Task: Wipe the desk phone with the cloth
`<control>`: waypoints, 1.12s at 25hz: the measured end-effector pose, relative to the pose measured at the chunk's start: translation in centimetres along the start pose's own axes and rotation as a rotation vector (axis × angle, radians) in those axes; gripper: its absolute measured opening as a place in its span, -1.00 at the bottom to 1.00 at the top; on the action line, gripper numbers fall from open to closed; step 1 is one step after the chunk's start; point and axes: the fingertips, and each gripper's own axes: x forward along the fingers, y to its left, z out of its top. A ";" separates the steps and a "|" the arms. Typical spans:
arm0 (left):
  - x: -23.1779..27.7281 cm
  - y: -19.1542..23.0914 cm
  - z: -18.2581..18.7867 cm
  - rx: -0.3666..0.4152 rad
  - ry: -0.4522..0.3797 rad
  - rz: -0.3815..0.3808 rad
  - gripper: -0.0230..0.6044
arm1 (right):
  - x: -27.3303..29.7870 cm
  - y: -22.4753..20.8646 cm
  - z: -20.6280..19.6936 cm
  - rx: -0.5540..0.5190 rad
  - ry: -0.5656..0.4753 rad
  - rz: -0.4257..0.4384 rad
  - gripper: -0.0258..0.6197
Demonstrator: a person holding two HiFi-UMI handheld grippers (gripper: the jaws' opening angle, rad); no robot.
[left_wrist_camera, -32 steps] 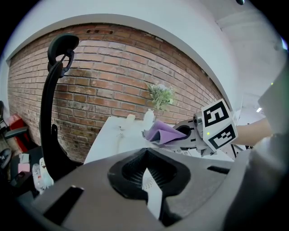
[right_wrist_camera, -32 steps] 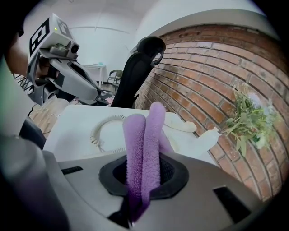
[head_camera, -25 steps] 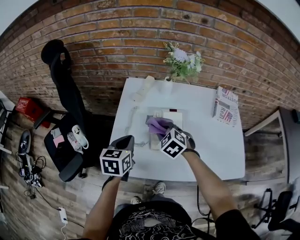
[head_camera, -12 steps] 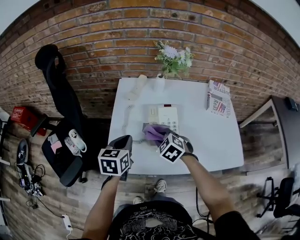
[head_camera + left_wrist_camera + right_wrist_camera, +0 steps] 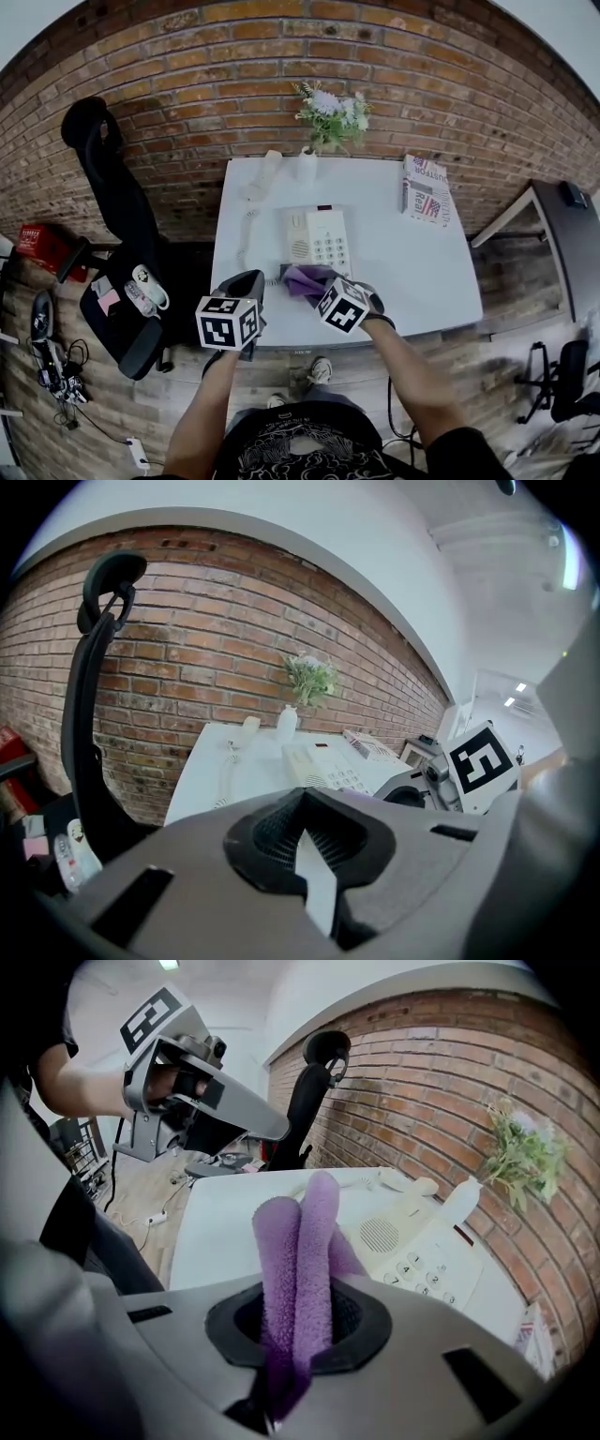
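A cream desk phone (image 5: 317,239) lies on the white table (image 5: 412,272), its keypad uncovered. Its handset (image 5: 265,175) is off the cradle at the back left, joined by a coiled cord. My right gripper (image 5: 323,289) is shut on a folded purple cloth (image 5: 303,278), which hangs at the phone's near edge. In the right gripper view the cloth (image 5: 300,1241) stands up out of the jaws, with the phone (image 5: 431,1251) just beyond. My left gripper (image 5: 247,284) hovers at the table's front left edge, shut and holding nothing, with the phone (image 5: 323,766) ahead of it.
A white vase of flowers (image 5: 323,117) stands at the back edge against the brick wall. A printed magazine (image 5: 424,200) lies at the back right. A black office chair (image 5: 112,206) stands left of the table. A dark desk (image 5: 562,244) is to the right.
The right gripper has drawn the cloth back off the phone's keypad to its near edge. The left gripper has stayed at the front left edge.
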 end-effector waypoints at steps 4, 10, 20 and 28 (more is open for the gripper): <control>0.1 -0.2 -0.1 0.006 0.007 -0.005 -0.91 | -0.6 0.5 -0.1 0.006 -0.005 0.025 -0.78; 0.7 -0.3 0.6 0.011 -0.001 -0.003 -0.91 | -3.0 -1.6 2.1 -0.016 -0.092 0.020 -0.78; 2.6 -1.1 1.9 0.010 -0.008 0.013 -0.91 | -6.0 -8.3 5.9 -0.049 -0.157 -0.032 -0.78; 4.3 -0.2 3.8 -0.013 -0.025 0.070 -0.91 | -5.5 -14.8 9.9 -0.080 -0.228 -0.031 -0.78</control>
